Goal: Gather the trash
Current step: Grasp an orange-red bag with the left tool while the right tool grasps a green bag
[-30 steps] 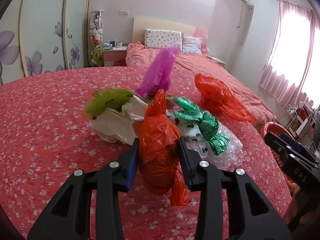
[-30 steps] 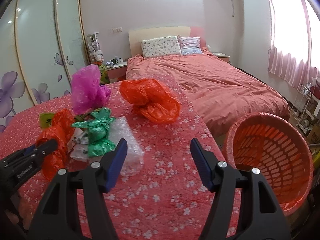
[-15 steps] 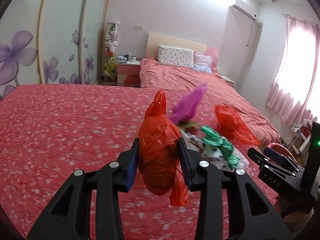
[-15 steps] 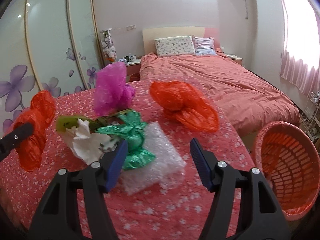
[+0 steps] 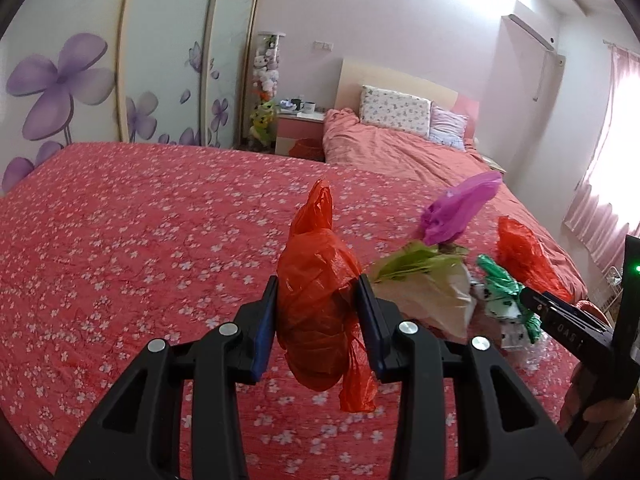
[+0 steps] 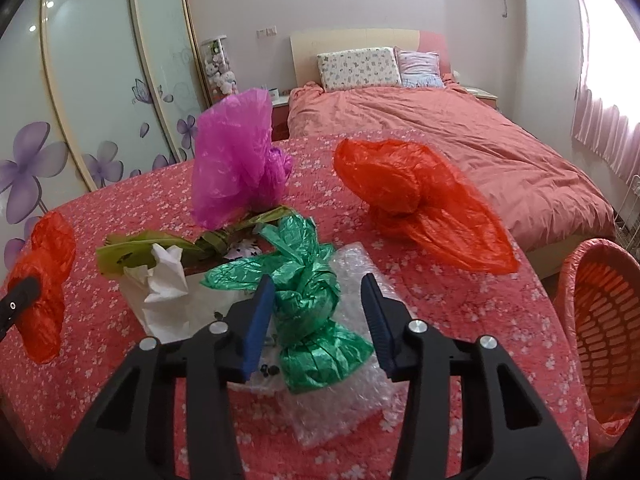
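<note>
Bags — two orange, one green

We read only 1 marking: embossed letters on side of right gripper, seen from left wrist view at far right of left gripper, roughly "DAS" with 1 more character we cannot make out. Small dark print on white wrapper under right gripper too small to read. No other legible text, brand or number.
</note>
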`<action>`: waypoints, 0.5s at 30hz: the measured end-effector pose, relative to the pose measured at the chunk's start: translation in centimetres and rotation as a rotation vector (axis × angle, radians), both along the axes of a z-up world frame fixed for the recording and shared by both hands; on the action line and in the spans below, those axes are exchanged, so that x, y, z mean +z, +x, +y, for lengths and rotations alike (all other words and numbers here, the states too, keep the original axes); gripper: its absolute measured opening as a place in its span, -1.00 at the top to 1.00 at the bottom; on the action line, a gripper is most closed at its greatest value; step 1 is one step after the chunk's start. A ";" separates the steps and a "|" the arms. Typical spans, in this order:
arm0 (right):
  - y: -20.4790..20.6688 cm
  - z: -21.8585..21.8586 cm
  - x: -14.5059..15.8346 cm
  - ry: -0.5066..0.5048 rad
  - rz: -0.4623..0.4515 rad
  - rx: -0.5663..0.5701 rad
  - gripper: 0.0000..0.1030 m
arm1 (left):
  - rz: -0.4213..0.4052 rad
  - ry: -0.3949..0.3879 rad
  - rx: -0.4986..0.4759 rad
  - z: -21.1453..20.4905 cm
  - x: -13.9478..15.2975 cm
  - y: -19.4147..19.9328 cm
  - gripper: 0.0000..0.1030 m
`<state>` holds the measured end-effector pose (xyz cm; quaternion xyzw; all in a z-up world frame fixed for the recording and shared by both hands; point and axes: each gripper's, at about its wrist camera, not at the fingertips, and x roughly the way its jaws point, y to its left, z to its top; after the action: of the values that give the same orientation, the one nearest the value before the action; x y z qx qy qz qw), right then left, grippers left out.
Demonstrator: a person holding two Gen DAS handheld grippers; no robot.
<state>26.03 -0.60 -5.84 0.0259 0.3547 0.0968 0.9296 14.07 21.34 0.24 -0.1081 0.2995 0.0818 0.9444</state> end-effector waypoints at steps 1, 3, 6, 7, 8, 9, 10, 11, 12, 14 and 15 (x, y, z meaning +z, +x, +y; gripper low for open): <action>0.2 0.1 -0.2 -0.002 0.005 0.002 0.13 | 0.002 -0.001 0.001 0.1 -0.2 0.0 0.26; 0.4 0.3 -0.5 -0.010 0.016 0.009 0.22 | 0.006 -0.002 0.001 0.3 -0.3 0.1 0.26; 0.3 0.5 -1.0 -0.018 0.031 0.020 0.38 | 0.007 -0.005 -0.002 0.2 -0.4 0.1 0.26; 0.2 0.6 -1.0 -0.020 0.030 0.021 0.42 | 0.007 -0.006 -0.004 0.2 -0.4 0.1 0.26; 0.1 0.5 -1.0 -0.019 0.027 0.021 0.48 | 0.007 -0.006 -0.007 0.1 -0.4 0.1 0.26; 0.0 0.4 -1.0 -0.018 0.025 0.021 0.49 | 0.006 -0.006 -0.009 0.0 -0.4 0.1 0.26; -0.1 0.4 -0.9 -0.016 0.023 0.021 0.53 | 0.005 -0.005 -0.012 -0.1 -0.3 0.2 0.25; -0.3 0.2 -0.8 -0.012 0.018 0.021 0.54 | 0.004 -0.003 -0.015 -0.3 -0.2 0.1 0.25; -0.5 0.1 -0.6 -0.008 0.014 0.020 0.54 | 0.003 -0.002 -0.018 -0.4 -0.2 0.2 0.26; -0.9 -0.3 -0.2 -0.003 0.000 0.014 0.56 | 0.000 -0.001 -0.026 -0.7 0.0 0.2 0.26; -1.2 -0.5 0.1 0.001 -0.009 0.011 0.57 | -0.002 -0.001 -0.030 -0.9 0.0 0.1 0.26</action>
<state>24.81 -1.14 -5.73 0.0239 0.3508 0.1023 0.9305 14.22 20.43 0.28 -0.1041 0.3002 0.0676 0.9458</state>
